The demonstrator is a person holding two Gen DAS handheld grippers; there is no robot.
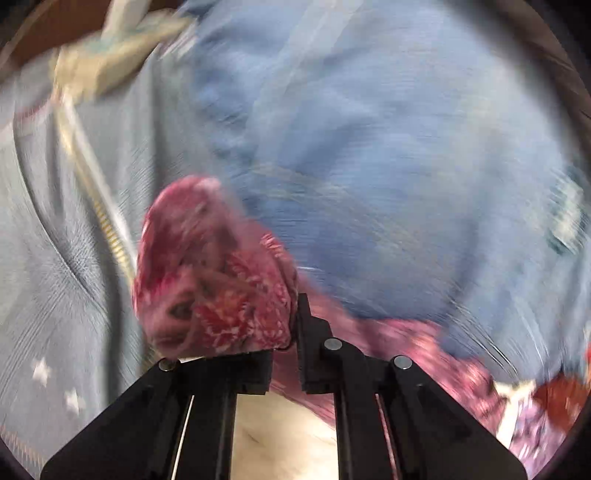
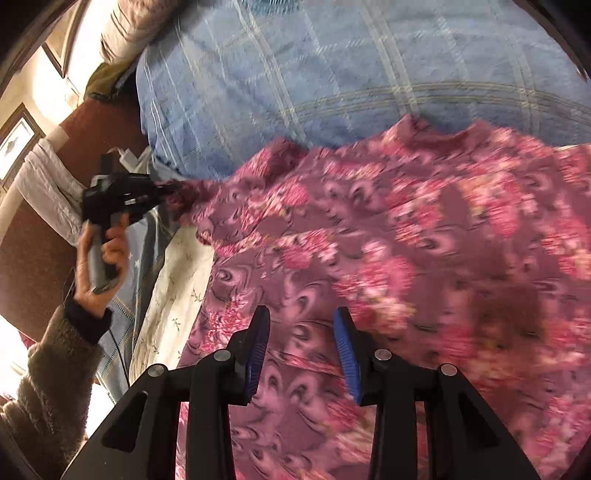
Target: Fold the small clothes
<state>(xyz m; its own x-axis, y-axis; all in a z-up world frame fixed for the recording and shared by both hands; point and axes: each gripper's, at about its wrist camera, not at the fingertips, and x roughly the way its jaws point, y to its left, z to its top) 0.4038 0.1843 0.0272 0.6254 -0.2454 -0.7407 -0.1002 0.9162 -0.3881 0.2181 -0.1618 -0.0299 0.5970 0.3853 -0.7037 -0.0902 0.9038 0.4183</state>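
Note:
A pink and maroon floral garment (image 2: 369,236) lies spread over the blue plaid bedspread (image 2: 314,74). My left gripper (image 1: 286,343) is shut on a bunched corner of the garment (image 1: 214,280) and holds it up; the right wrist view shows this gripper (image 2: 162,192) at the garment's left corner, pulling it taut. My right gripper (image 2: 301,339) is open, its blue pads (image 2: 258,347) apart, just above the near part of the garment with no cloth between them. Both views are blurred.
A cream floral sheet (image 2: 173,288) lies under the garment's left edge. A light blue cloth with white stars (image 1: 55,295) covers the left. The bed's left edge drops to a dark red floor (image 2: 37,258). A pillow (image 2: 136,26) lies at the far left.

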